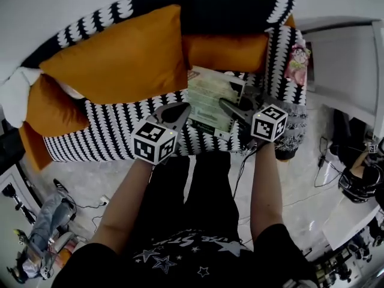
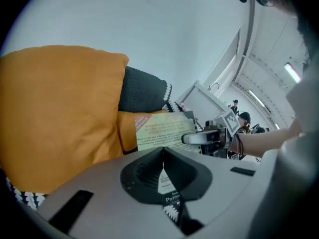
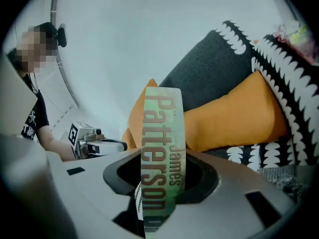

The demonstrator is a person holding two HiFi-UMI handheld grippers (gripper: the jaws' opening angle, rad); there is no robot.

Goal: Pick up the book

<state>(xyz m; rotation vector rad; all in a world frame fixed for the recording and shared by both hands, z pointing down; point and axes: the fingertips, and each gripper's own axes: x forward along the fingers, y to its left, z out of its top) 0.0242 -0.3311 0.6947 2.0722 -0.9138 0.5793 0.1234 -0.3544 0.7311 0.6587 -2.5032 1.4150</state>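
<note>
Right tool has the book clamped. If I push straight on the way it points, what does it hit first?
Past the book gripped in the right tool, an orange cushion looks first in line, directly behind the spine. How far behind is unclear from this view.

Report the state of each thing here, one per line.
Book: gripped at opposite edges by both grippers.
Left gripper: shut on the book's edge.
Right gripper: shut on the book's spine.
Orange cushion: leaning against the sofa back.
</note>
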